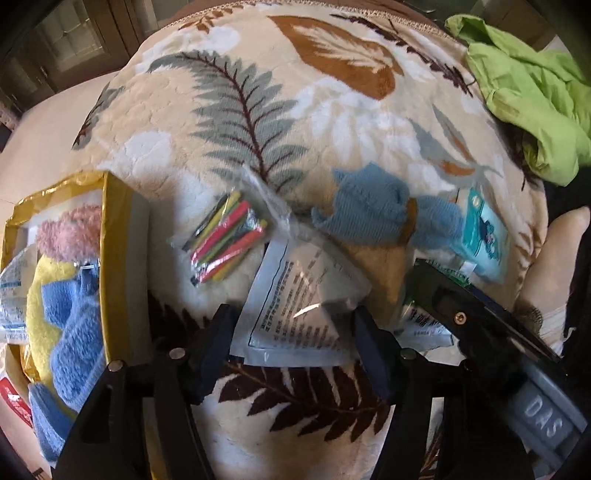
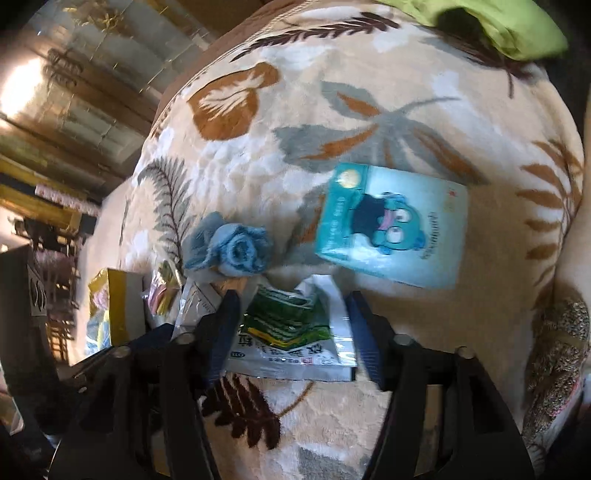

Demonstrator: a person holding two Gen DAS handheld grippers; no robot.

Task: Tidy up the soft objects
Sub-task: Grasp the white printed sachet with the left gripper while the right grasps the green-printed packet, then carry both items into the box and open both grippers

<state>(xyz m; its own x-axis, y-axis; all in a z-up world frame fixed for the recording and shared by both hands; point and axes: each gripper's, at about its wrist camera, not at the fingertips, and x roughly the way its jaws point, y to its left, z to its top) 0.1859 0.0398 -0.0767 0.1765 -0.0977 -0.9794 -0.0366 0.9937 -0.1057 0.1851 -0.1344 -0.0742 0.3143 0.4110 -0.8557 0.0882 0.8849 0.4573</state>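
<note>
On the leaf-patterned blanket (image 1: 258, 110), my left gripper (image 1: 295, 325) is open, its fingers either side of a white-and-grey printed sachet (image 1: 295, 306). My right gripper (image 2: 291, 317) is open around a green-and-white sachet (image 2: 291, 332); it shows at the right in the left wrist view (image 1: 461, 317). A blue rolled sock (image 1: 369, 214) (image 2: 236, 251), a bag of coloured sticks (image 1: 229, 236) and a teal tissue pack (image 2: 391, 225) (image 1: 484, 236) lie beyond. A yellow-rimmed box (image 1: 110, 258) at left holds blue, yellow and pink soft items.
A lime green garment (image 1: 535, 96) lies at the blanket's far right corner; it shows at the top in the right wrist view (image 2: 498, 18). Wooden furniture stands beyond the blanket at the left (image 2: 74, 110). The yellow-rimmed box also shows in the right wrist view (image 2: 118, 306).
</note>
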